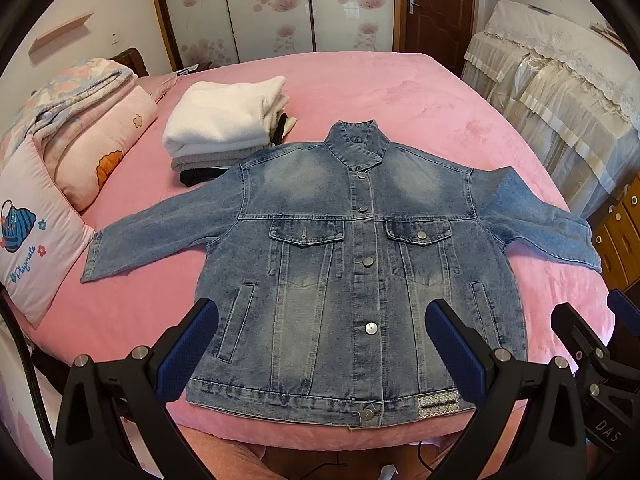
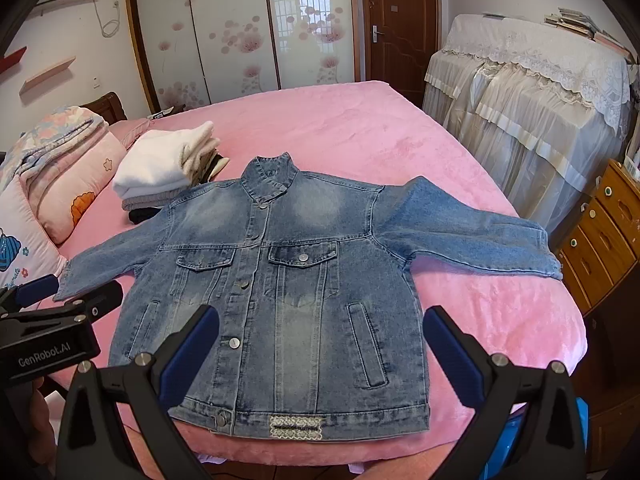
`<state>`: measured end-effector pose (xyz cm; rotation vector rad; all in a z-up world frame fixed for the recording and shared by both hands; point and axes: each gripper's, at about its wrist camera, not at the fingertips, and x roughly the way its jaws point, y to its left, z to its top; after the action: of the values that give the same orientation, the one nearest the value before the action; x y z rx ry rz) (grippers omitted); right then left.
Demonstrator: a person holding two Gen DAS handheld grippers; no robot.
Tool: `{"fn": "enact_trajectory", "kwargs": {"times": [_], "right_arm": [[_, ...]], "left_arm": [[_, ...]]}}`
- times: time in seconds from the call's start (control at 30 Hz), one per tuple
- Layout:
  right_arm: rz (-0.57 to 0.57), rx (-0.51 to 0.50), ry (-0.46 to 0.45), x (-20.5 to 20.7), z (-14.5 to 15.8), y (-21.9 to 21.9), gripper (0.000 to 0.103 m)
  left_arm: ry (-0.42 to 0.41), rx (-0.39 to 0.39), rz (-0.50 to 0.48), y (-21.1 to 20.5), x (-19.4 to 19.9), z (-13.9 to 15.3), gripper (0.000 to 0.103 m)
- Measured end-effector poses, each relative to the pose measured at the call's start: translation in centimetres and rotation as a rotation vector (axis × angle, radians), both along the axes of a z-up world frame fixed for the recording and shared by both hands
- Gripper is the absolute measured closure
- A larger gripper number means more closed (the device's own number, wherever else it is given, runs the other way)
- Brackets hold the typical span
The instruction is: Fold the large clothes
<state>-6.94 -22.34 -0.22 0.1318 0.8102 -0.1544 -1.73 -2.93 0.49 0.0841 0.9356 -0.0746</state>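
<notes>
Jacket (image 1: 340,272) lies flat on the pink bed (image 1: 400,92), front up, buttoned, collar pointing away from the cameras, hem at the near bed edge. Both sleeves are spread out to the sides; the one on the right reaches the bed's edge. A small patch (image 1: 438,403) is sewn on the hem, right of the placket.

Left gripper (image 1: 320,344): jaws spread wide, nothing between them, hovering above the jacket's lower half near the hem. Blue pads (image 1: 188,348) not touching denim as far as I can tell.

Right gripper (image 2: 320,344): also spread wide, empty, above the jacket's lower right part, just over the hem. In the left wrist view it shows at the right edge, beside the jacket's right hem corner. In the right wrist view the left one shows at the left edge, near the jacket's left cuff.

Relative to the jacket:
- folded stack (image 1: 228,120), white piece on top, grey and black pieces under it, just beyond the left shoulder, black piece next to the shoulder seam
- pillows (image 1: 36,236) and quilts (image 1: 100,132) well to the left, past the left cuff
- lace-covered furniture (image 2: 532,92) to the right, off the bed
- wooden drawers (image 2: 604,236) to the right, beyond the right cuff
- wardrobe (image 2: 240,28) and door (image 2: 400,20) far behind the collar
</notes>
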Motion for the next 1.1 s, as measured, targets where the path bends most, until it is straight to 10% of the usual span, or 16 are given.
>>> {"fn": "enact_trajectory", "kwargs": {"times": [0.6, 1.1], "right_arm": [[-0.045, 0.062, -0.019, -0.5, -1.4, -5.5, 0.001], [-0.231, -0.001, -0.088, 2.5, -1.9, -18.3, 0.001]], "left_arm": [[-0.023, 0.041, -0.054, -6.4, 0.9, 0.3, 0.0], [-0.106, -0.169, -0.303, -16.6, 6.5, 2.0, 0.0]]}}
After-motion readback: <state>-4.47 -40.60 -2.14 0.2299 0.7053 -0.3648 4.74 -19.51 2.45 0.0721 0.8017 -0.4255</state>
